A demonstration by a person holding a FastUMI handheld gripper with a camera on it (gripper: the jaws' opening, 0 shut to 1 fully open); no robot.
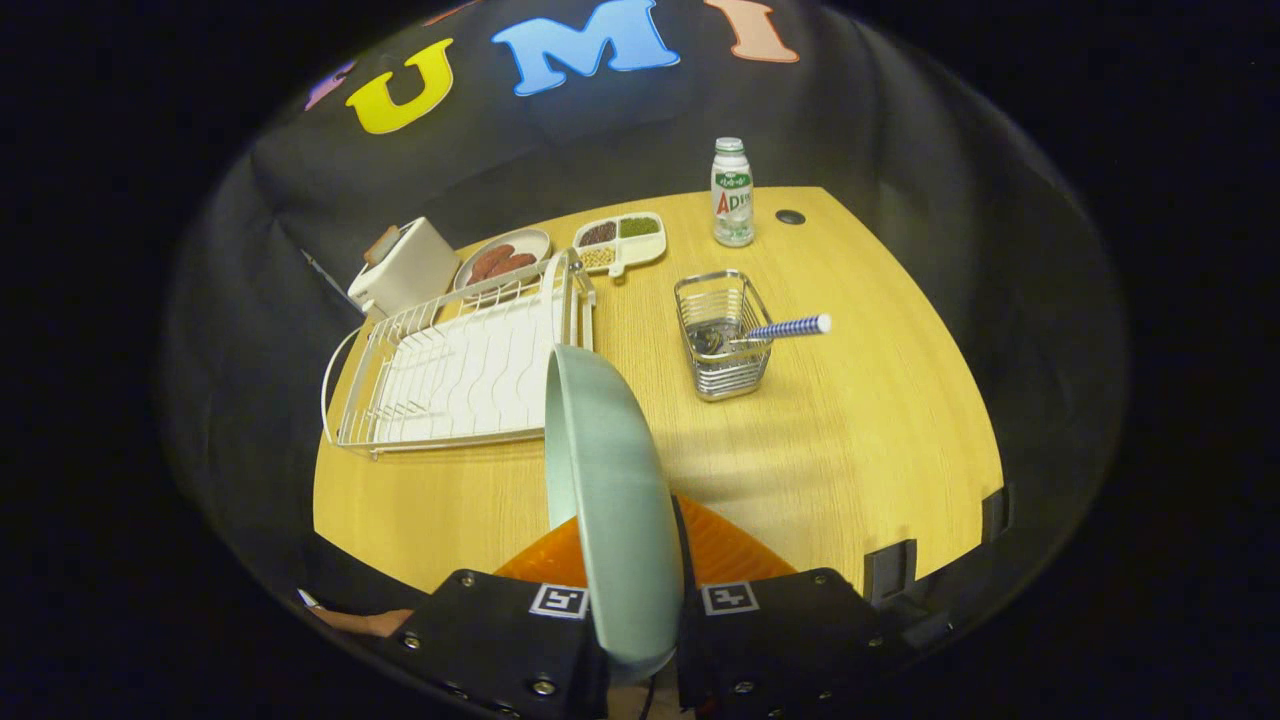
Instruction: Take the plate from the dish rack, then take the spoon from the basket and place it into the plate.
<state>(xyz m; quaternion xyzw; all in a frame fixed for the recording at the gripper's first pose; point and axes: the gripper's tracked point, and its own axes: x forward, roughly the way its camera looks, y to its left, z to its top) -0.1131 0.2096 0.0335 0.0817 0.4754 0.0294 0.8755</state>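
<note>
My gripper point(630, 560) is shut on a pale green plate point(605, 470), which stands on edge between the two orange fingers point(725, 550) and is held up above the table. Beyond and left of the plate lies the white wire dish rack point(455, 375), with nothing in its slots. Ahead and to the right stands a small metal wire basket point(722, 335). In it sits a spoon point(770, 330) with a blue-and-white checked handle that sticks out to the right over the basket's rim.
The wooden table point(850, 440) carries a white toaster point(405, 265), a plate of sausages point(503, 262) and a divided dish of beans point(620, 240) behind the rack. A small white bottle point(732, 195) stands at the far side, beside a dark grommet point(790, 217).
</note>
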